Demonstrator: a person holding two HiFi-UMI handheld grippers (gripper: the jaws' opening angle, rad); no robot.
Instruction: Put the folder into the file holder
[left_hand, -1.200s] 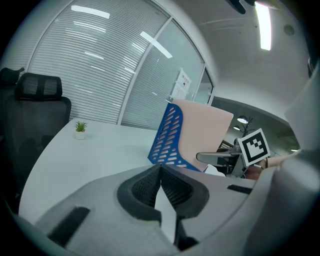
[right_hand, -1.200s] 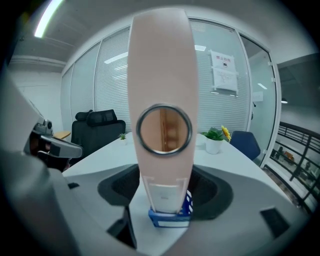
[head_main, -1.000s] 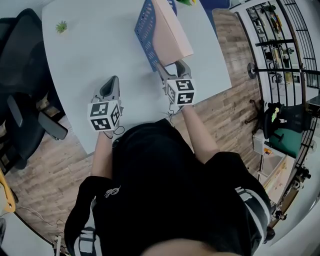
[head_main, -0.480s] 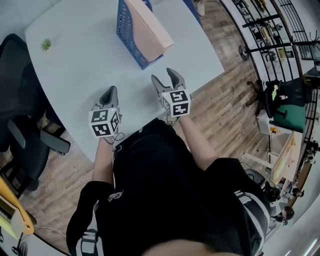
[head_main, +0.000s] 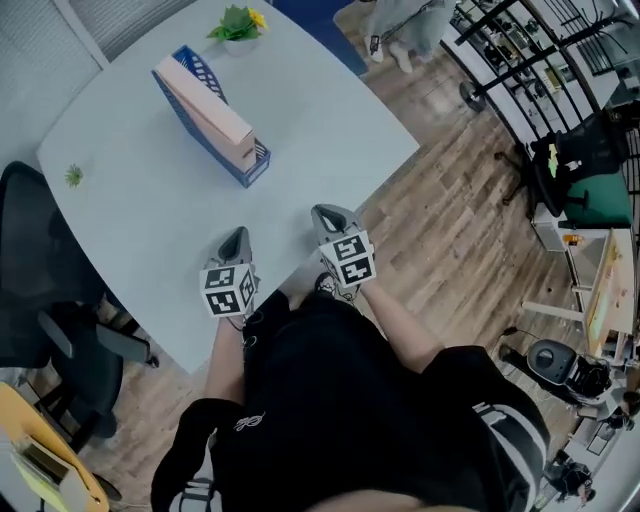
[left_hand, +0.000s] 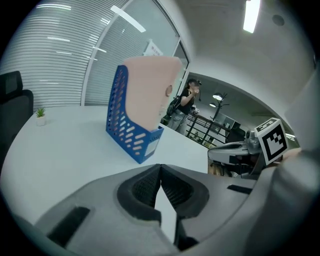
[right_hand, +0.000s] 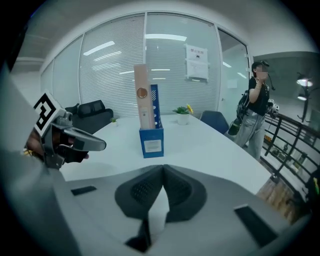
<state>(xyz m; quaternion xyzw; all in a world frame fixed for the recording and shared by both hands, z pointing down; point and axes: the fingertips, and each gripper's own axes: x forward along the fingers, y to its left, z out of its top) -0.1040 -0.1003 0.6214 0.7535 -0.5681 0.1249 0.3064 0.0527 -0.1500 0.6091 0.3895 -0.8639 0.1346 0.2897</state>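
Closest to you, your left gripper (head_main: 235, 238) is clenched: its pads meet tip to tip in the left gripper view, with nothing caught between them. Your right gripper (head_main: 331, 214) sits just beside it, its jaws having just been closing. They now meet as well, and nothing is between them. Both hover over the near edge of the white table (head_main: 140, 215), empty and well apart from anything the task concerns.

Further out across the bare tabletop stands the blue file holder (head_main: 251, 168), upright, its labelled front end facing you. The pink folder (head_main: 205, 104) is already inside it, standing on edge between the perforated walls, its top rising well above the holder's rim. From the right gripper view it looks straight and fully seated rather than leaning out.

So by my reading the job is done: the folder is in, and neither gripper has a hold on it. Nothing looks left to do. Beyond the holder, a small potted plant (head_main: 236, 22) sits near the far edge, untouched.
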